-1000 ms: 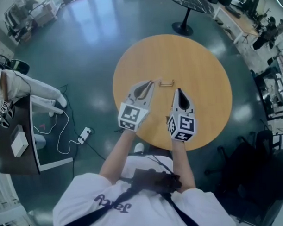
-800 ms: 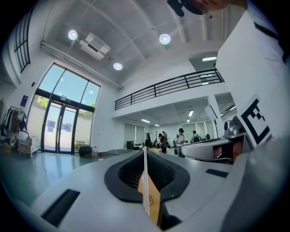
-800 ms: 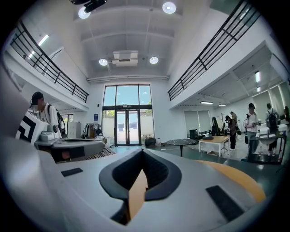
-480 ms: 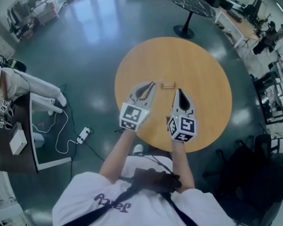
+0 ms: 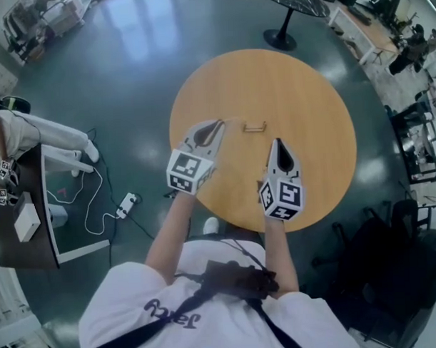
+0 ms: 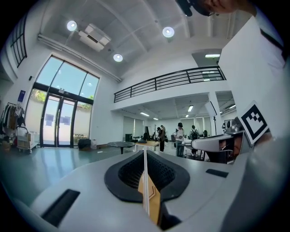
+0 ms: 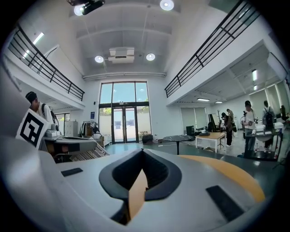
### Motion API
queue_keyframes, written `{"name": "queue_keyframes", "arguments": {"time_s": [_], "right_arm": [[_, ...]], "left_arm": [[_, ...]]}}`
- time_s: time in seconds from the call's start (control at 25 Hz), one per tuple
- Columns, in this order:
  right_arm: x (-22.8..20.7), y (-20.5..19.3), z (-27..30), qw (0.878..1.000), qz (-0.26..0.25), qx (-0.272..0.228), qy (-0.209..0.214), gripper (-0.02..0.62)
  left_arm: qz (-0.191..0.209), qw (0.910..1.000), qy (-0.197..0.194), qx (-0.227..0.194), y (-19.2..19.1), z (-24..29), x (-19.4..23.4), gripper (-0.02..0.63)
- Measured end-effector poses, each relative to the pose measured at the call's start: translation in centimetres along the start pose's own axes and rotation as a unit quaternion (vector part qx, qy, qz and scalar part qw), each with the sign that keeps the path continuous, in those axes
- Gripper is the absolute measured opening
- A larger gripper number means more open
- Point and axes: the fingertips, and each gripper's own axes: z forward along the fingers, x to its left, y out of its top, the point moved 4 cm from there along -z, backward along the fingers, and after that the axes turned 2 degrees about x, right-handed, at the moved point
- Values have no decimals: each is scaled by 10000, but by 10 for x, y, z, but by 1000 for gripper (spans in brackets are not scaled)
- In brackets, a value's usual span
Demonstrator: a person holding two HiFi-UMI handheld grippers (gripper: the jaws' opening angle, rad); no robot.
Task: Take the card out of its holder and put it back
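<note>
My left gripper (image 5: pixel 220 123), jaws closed on the thin white card (image 6: pixel 145 186), has drawn leftward from the small wooden holder (image 5: pixel 255 126): the card is out, reinsertion pending. My right gripper (image 5: pixel 277 142), closed and empty, hangs just nearer me than the holder. Around the holder the round wooden table (image 5: pixel 308 88) lies bare, its edges well away.

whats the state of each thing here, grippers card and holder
left gripper: shut on the card
card: out of the holder, edge-on between the left jaws
right gripper: shut, empty
holder: on the table, apart from both grippers, no card seen in it
</note>
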Motion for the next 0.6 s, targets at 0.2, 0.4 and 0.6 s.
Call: {"name": "queue_keyframes", "arguments": {"time_s": [0.2,0.4,0.6], "right_arm": [[-18,-10,0,9998,116,160,-104,12],[-33,-20,1,9990,230,330,-193,12],[-47,-31,4,9977,348,519,-271,12]], "left_arm": [[319,9989,-99,318,-6,11,16,26],[698,9953,-305,599,-5,29,31,26],[1122,9852,-740,1065,-16,55,47,26]]}}
